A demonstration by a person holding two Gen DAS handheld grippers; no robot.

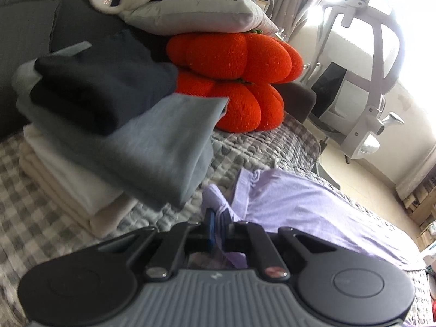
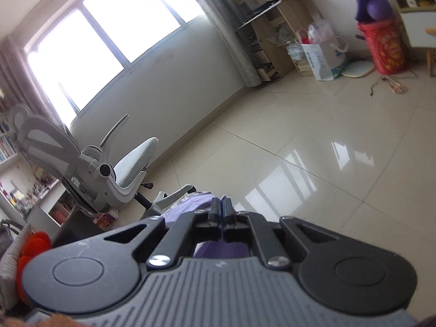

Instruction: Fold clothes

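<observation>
Left wrist view: left gripper (image 1: 218, 224) pinching bunched edge of lilac garment (image 1: 299, 204), spread over checked quilt (image 1: 27, 218) beyond fingers. Right gripper (image 2: 222, 212) pressed together on same fabric.

Overexposed window (image 2: 90, 43) glare, motion blur, fisheye-warped edges.

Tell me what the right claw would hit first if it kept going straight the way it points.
Beyond the purple cloth it is shut on, the right claw looks to have a free path over the floor; the far curtain and shelves seem next, though depth is unclear.
</observation>
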